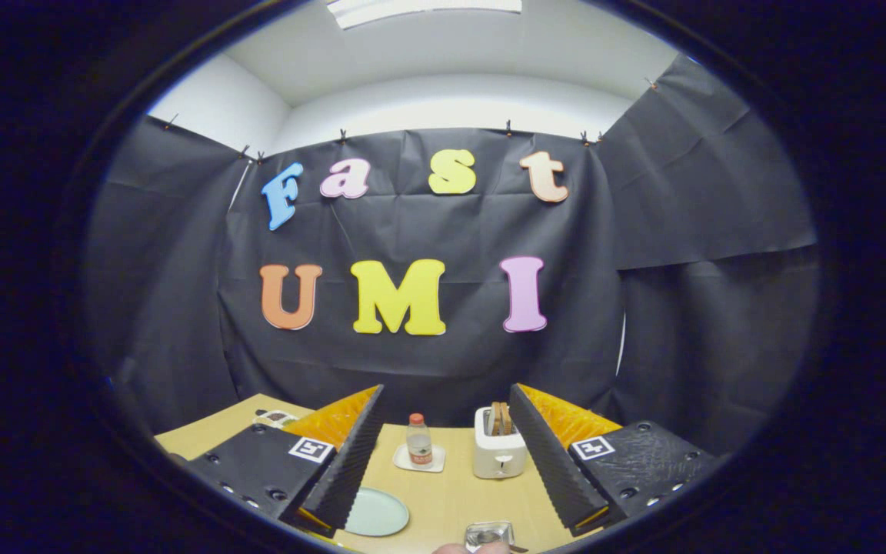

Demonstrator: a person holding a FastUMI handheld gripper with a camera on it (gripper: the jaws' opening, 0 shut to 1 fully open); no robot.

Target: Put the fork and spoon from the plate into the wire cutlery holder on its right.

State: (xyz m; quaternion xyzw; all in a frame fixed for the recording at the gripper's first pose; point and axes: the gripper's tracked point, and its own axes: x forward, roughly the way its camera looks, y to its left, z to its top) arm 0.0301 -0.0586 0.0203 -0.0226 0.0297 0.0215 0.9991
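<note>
Two fingers of the tongs (443, 462) are standing wide apart, gripping nothing, above the table (451, 492); bottle (418, 441) label unreadable; toaster (498, 450) beside it.

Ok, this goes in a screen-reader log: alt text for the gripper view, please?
The gripper is open above a wooden table, holding nothing. Between its fingers lie a pale green plate and a wire cutlery holder; beyond stand a bottle and a toaster.

The gripper (443, 454) has its fingers wide apart with nothing between them, up above the table (451, 500). Near them, the plate (376, 512) lies left and a shiny holder (489, 535) right. Farther off, a bottle (418, 441) stands on a mat (418, 459), left of the toaster (499, 452).
</note>
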